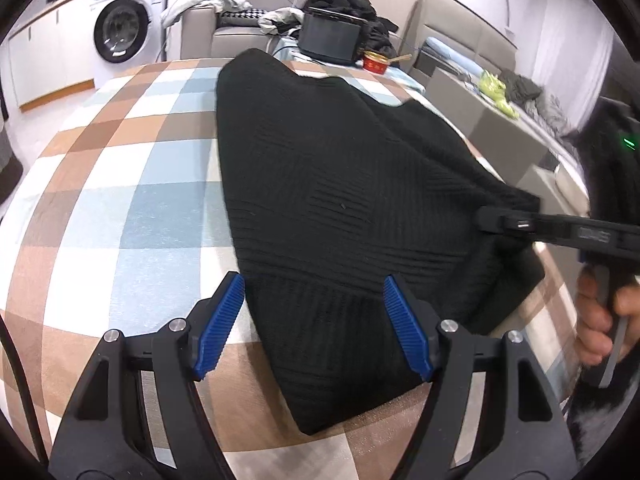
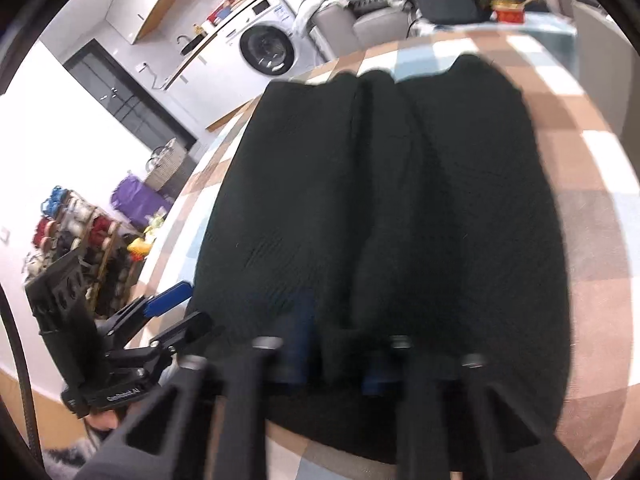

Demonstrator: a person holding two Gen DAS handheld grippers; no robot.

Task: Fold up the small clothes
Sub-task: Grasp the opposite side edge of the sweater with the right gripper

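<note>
Right tongs pinch black knit — seemingly; left tongs apart.

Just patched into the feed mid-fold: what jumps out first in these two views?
A black knit garment sprawls across the brown, blue and white checked tablecloth, filling the middle of both views. The right claw is shut on a bunched fold at its near edge, while the left claw hangs open over another corner. Behind the table stands a white washing machine.

left claw: jaws apart (angled down) | right claw: clamped
</note>
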